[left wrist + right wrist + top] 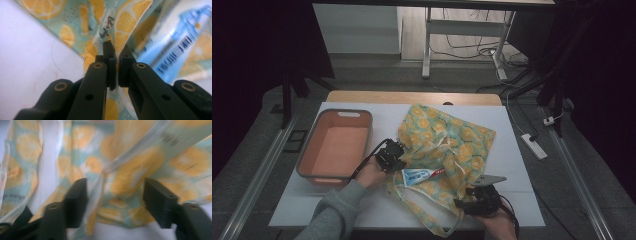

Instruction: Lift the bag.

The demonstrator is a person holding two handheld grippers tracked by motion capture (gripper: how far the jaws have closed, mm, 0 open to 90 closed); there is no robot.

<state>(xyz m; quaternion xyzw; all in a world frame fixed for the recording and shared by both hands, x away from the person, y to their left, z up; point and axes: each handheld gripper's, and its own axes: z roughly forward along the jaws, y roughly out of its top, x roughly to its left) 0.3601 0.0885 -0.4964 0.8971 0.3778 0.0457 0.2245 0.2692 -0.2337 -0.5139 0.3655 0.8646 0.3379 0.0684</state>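
Seen from above, a person at a white table (337,205) works a lemon-print drawstring bag (462,137) with a pair of hand-held tongs. The left tongs (398,156) are pinched together on the bag's near left edge, their two black jaws almost meeting with a fold of the printed cloth caught between them, as the left gripper view shows (117,66). Just to the right of those tongs lies a blue-and-white toothpaste tube (421,176), resting on the cloth at the bag's mouth, between the two tongs. The right tongs (474,195) sit at the bag's near right corner with their jaws partly apart; in the blurred right gripper view (115,202) the cloth and a white drawstring (105,170) lie between the jaws, and no pad can be seen pressing on them. A salmon-coloured plastic basin (307,155) with a grey rim stands well to the left of the left tongs.
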